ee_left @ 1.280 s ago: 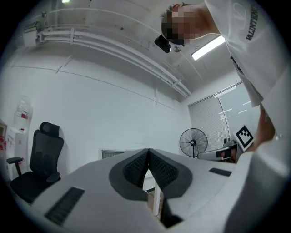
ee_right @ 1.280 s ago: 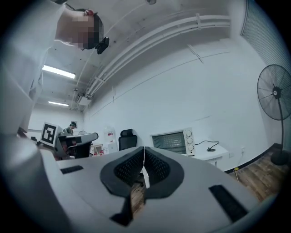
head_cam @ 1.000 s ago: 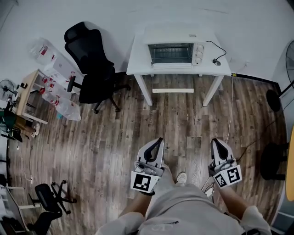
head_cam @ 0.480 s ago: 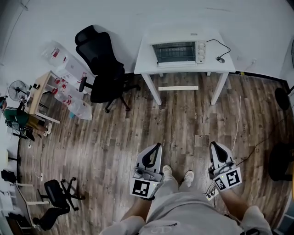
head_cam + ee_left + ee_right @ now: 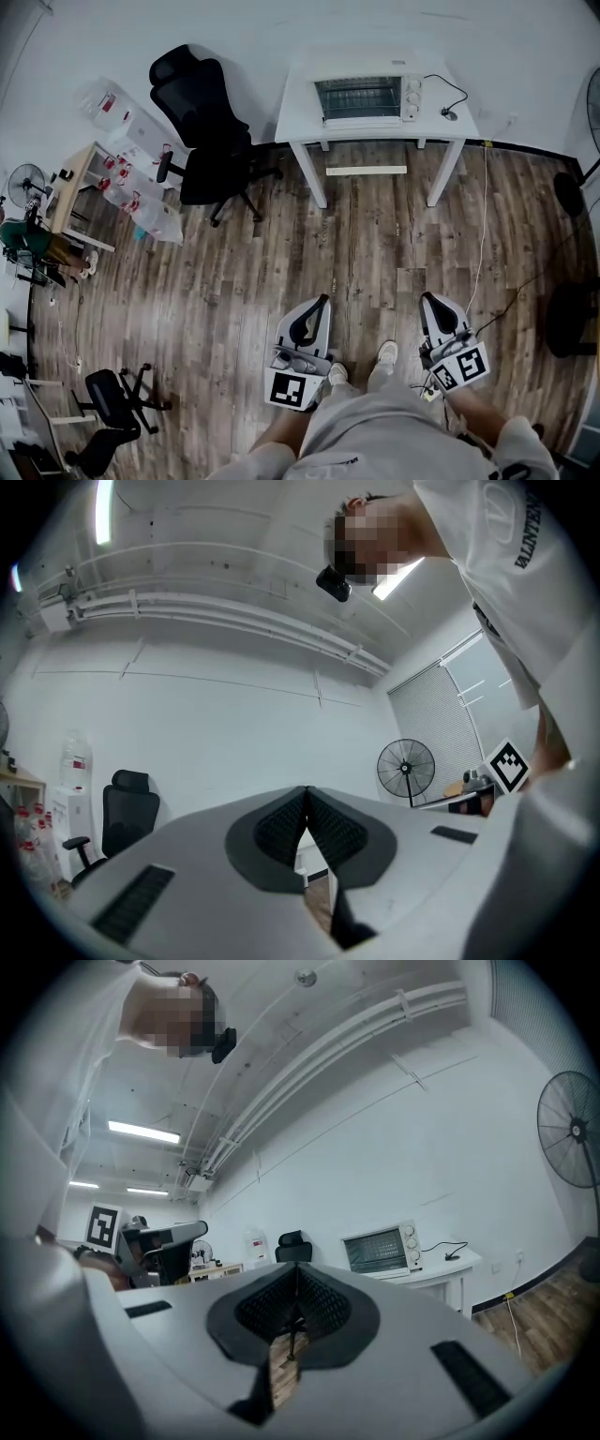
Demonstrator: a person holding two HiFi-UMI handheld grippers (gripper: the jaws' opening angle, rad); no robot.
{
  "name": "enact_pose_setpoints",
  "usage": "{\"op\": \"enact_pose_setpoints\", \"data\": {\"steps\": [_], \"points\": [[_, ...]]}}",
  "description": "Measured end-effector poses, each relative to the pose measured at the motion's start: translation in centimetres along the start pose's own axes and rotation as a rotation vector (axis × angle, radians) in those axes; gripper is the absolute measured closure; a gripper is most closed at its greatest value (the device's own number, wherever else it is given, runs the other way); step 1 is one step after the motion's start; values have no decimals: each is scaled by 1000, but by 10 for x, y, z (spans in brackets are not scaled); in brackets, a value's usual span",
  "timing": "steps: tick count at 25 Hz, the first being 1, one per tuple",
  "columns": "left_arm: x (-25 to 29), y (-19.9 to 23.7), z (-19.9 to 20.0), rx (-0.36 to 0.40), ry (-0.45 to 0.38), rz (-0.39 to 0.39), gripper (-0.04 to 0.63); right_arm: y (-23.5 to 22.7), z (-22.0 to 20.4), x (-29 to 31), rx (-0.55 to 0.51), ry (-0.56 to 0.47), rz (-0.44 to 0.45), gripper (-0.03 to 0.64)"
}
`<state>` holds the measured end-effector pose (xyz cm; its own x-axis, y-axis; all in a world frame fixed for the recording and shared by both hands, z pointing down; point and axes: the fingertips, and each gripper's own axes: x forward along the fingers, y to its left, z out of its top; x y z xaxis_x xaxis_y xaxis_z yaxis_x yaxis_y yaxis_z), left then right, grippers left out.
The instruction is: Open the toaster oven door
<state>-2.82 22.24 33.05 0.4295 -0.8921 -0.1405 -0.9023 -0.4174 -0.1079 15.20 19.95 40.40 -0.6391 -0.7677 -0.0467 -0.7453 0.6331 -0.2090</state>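
Note:
A white toaster oven with a glass door and knobs on its right side stands on a white table against the far wall; its door is closed. It also shows small in the right gripper view, the toaster oven far ahead. Both grippers are held low near the person's legs, far from the oven. My left gripper is shut with nothing in it, its tips meeting in the left gripper view. My right gripper is shut and empty too.
A black office chair stands left of the table. A cable runs from the table down across the wood floor on the right. Shelves with bottles and a small black chair are on the left. A standing fan is at right.
The view has shifted as the person stepped; the table and oven sit slightly higher and to the right in the head view. Both grippers stay shut and have dropped a little lower.

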Motion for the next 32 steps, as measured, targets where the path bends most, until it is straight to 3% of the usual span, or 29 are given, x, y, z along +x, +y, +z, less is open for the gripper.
{"op": "enact_pose_setpoints", "data": {"steps": [8, 13, 18, 24, 32], "points": [[-52, 25, 18, -41, -78, -61, 588, 63, 16, -12, -12, -41, -78, 598], [-79, 32, 10, -96, -68, -115, 588, 90, 24, -26, -67, -59, -139, 598], [-89, 27, 4, -121, -55, -166, 588, 101, 20, -41, -36, -65, -187, 598], [-91, 14, 17, -103, -71, -183, 588, 108, 25, -53, -50, -61, -169, 598], [-79, -8, 28, -118, -107, -151, 588, 101, 29, -61, -70, -47, -128, 600]]}}
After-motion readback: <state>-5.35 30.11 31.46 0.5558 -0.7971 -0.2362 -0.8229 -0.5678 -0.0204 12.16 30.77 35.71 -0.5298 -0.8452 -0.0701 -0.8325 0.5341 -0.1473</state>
